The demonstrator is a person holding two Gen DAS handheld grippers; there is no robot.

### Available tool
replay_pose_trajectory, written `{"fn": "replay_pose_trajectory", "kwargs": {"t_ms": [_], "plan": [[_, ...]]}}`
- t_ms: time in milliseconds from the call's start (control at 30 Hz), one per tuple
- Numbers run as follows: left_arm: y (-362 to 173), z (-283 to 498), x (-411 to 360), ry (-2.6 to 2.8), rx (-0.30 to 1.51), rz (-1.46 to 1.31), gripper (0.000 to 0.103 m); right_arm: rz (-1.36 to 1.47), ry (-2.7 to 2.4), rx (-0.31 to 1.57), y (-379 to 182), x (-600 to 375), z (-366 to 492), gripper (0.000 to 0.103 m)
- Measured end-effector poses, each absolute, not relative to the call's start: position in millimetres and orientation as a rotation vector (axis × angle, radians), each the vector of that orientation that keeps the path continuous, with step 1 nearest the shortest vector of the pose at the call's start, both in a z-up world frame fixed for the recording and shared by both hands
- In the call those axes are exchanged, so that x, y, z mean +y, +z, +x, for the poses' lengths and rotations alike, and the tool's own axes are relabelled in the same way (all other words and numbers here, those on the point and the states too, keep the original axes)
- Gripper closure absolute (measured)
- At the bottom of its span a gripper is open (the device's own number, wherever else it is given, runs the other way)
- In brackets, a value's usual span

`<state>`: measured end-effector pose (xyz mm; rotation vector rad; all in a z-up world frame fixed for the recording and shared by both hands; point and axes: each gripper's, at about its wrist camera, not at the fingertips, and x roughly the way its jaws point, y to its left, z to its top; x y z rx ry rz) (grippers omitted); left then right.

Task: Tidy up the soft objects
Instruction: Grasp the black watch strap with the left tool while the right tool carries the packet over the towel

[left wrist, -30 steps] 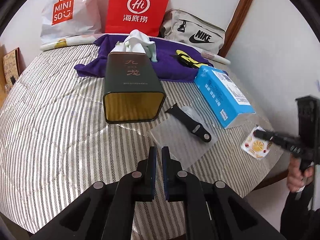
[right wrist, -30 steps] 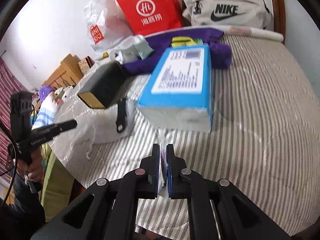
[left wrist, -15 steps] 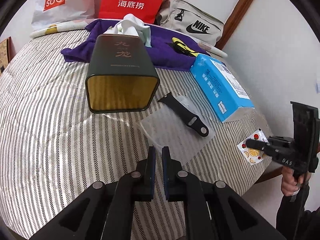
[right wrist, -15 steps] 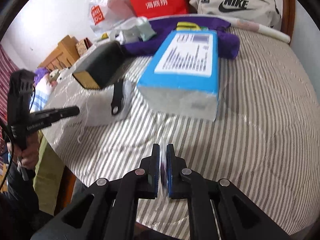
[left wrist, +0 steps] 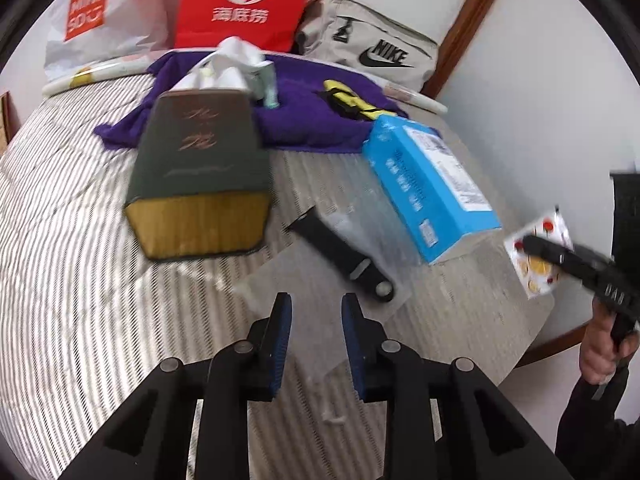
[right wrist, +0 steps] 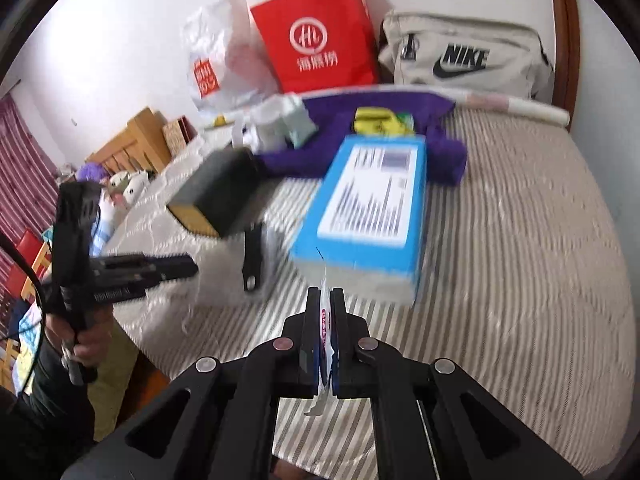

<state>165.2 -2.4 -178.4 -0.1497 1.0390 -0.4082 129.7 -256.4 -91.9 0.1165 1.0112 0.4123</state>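
A thin printed sachet (right wrist: 325,320) is pinched between the closed jaws of the right gripper (right wrist: 325,300), above the striped bedcover (right wrist: 520,280). The jaws of the left gripper (left wrist: 316,312) have just been opening and are slightly spread, with nothing between them. A clear plastic bag (left wrist: 320,276) with a black strap (left wrist: 344,256) on it is seen just beyond, at 12 o'clock.

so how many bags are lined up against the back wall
3: a white Miniso plastic bag on the left, a red paper bag in the middle, and a beige Nike bag on the right. More may sit hidden behind them.
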Motion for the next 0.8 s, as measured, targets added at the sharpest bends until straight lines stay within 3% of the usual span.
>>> {"fn": "replay_pose_trajectory", "kwargs": {"t_ms": [367,800], "plan": [[-189.1,177.3,-17.8,-0.409,1.054,-0.160,0.078,0.030,0.400,0.874,-50.2,-254.8,212.0,0.099],[-193.7,195.8,-24.8,-0.289,1.042,-0.238,0.078,0.032,0.426,0.895,-82.9,-236.8,320.7,0.099]]}}
